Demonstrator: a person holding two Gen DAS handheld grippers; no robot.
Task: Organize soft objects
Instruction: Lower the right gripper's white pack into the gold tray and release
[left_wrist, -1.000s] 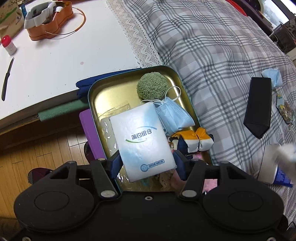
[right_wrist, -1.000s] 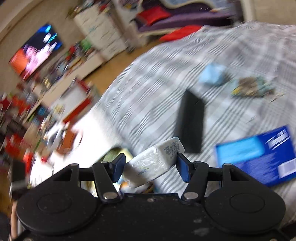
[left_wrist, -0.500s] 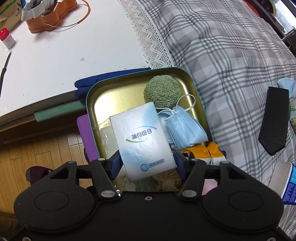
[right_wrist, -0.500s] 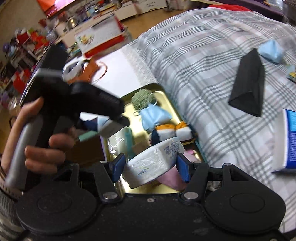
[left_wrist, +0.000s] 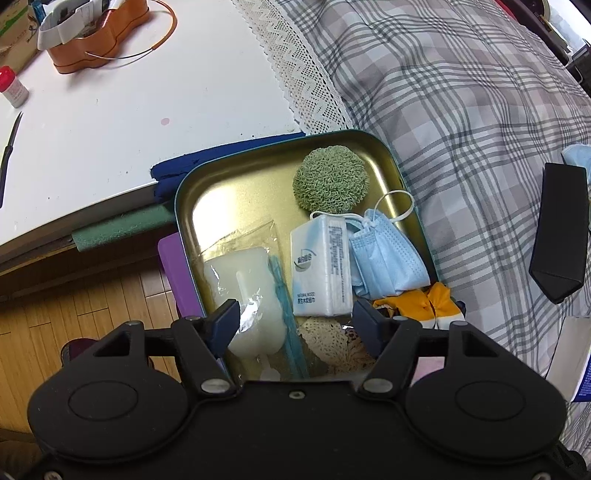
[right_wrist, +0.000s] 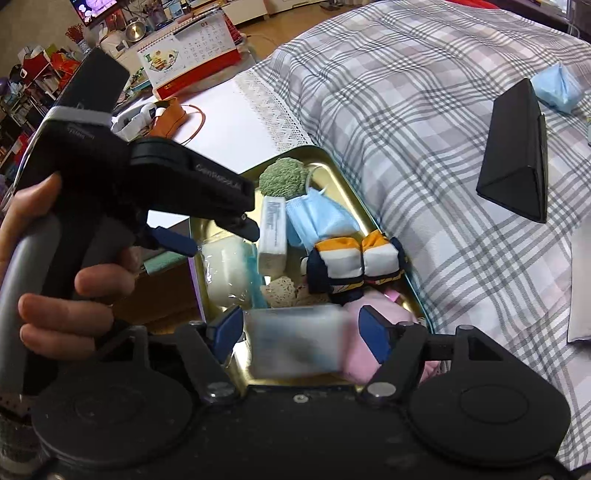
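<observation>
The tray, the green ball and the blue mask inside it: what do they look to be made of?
Tray: looks like thin metal with a glossy gold lining; it mirrors the light, and the rolled rim is teal.
Green ball: apparently soft yarn or chenille, matt, covered in small loops.
Blue mask: likely non-woven fabric, matt and pleated, with white elastic ear loops.

black triangular case (left_wrist: 559, 236) on plaid bedspread (left_wrist: 461, 92) | orange tin (left_wrist: 98, 44), possibly a knife (left_wrist: 9, 155), on white table (left_wrist: 129, 110)
</observation>
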